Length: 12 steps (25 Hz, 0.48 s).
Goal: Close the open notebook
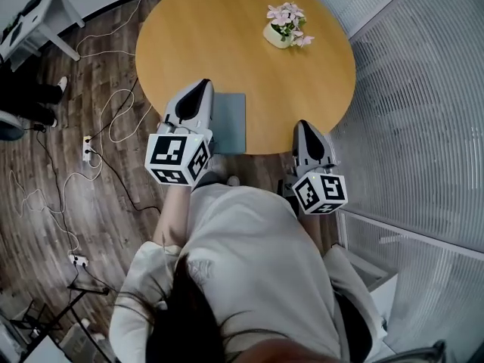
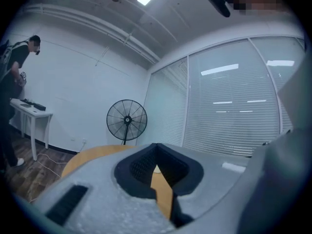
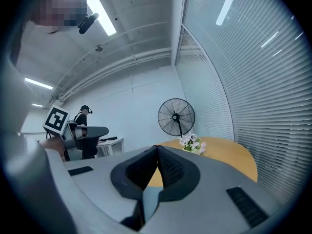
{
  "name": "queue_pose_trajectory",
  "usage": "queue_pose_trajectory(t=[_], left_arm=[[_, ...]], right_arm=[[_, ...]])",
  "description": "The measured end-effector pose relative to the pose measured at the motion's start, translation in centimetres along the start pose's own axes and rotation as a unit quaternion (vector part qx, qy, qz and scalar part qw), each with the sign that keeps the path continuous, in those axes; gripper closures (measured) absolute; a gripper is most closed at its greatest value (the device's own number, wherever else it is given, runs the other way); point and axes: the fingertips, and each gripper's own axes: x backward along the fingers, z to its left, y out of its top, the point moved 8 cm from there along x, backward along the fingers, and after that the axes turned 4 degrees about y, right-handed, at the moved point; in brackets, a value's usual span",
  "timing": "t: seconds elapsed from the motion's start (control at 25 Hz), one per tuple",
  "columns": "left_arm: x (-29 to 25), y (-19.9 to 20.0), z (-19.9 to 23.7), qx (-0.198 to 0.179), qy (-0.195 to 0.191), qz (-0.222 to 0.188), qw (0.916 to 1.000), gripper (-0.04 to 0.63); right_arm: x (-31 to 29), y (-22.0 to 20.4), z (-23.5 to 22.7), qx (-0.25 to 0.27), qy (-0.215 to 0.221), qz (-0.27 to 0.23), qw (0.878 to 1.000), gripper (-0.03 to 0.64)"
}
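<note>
A grey-blue notebook (image 1: 231,123) lies shut and flat at the near edge of the round wooden table (image 1: 249,59). My left gripper (image 1: 203,84) is held above the notebook's left side and covers part of it. Its jaws meet at the tips, shut, with nothing between them (image 2: 156,147). My right gripper (image 1: 302,124) hovers at the table's near right edge, apart from the notebook. Its jaws are also shut and empty (image 3: 157,148). Through the gap under those jaws a strip of the notebook (image 3: 151,199) shows.
A small pot of pink flowers (image 1: 285,24) stands at the table's far right. A standing fan (image 3: 176,117) is beyond the table. Blinds on a glass wall (image 1: 423,89) run along the right. Cables (image 1: 98,150) lie on the floor at left, near a white side table (image 1: 30,21) and a person (image 2: 14,57).
</note>
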Motion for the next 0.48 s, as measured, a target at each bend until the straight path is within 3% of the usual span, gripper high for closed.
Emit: queue_pose_trajectory(t=[0.48], left_arm=[[5.7, 3.5, 6.1, -0.019, 0.012, -0.035, 0.9991, 0.578]], right_arm=[[-1.9, 3.0, 6.2, 0.013, -0.025, -0.017, 0.999, 0.615]])
